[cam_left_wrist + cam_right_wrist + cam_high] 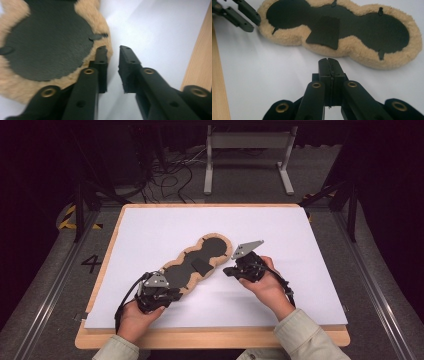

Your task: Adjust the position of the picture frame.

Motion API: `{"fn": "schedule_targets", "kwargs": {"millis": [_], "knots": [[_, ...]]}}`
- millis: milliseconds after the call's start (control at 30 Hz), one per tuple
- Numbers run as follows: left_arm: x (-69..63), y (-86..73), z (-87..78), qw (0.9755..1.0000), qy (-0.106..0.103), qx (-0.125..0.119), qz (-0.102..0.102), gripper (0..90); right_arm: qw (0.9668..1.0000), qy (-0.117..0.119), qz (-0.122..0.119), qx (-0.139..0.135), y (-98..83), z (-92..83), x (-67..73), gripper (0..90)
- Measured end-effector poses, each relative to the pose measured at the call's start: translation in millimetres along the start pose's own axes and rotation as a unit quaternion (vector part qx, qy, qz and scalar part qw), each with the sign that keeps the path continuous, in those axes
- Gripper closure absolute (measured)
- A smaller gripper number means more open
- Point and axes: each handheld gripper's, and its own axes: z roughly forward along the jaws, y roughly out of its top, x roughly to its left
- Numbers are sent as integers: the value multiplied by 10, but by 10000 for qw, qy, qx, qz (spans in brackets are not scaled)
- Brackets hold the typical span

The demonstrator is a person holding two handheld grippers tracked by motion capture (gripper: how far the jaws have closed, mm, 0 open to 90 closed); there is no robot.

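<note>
So you're lining up on the tan fleece-edged pad with its black leather-like backing [200, 262] — left gripper [112, 67] partly open beside its rim, holding nothing; right gripper [328, 65] shut, empty. Next, straddle that fleece edge.

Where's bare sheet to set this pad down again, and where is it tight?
Free: the far strip of the white sheet beyond the fleece pad, and its right side past the right tool. Crowded: near edge, where the left tool sits at the pad's end.
</note>
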Motion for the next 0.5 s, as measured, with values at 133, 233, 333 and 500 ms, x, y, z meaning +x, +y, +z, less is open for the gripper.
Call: {"fn": "schedule_targets", "kwargs": {"millis": [133, 233, 333, 500], "knots": [[46, -21, -97, 9995, 153, -240, -157, 718, 10000, -84, -23, 34, 217, 30, -105, 900], [99, -76, -197, 9977, 347, -433, -379, 707, 9999, -148, -1, 53, 403, 73, -202, 900], [154, -140, -286, 9955, 552, -538, -553, 659, 9994, -308, -59, 166, 575, 182, -320, 900], [241, -255, -373, 9907, 874, -624, -837, 634, 9989, -371, 76, 280, 709, 410, -500, 900]]}}
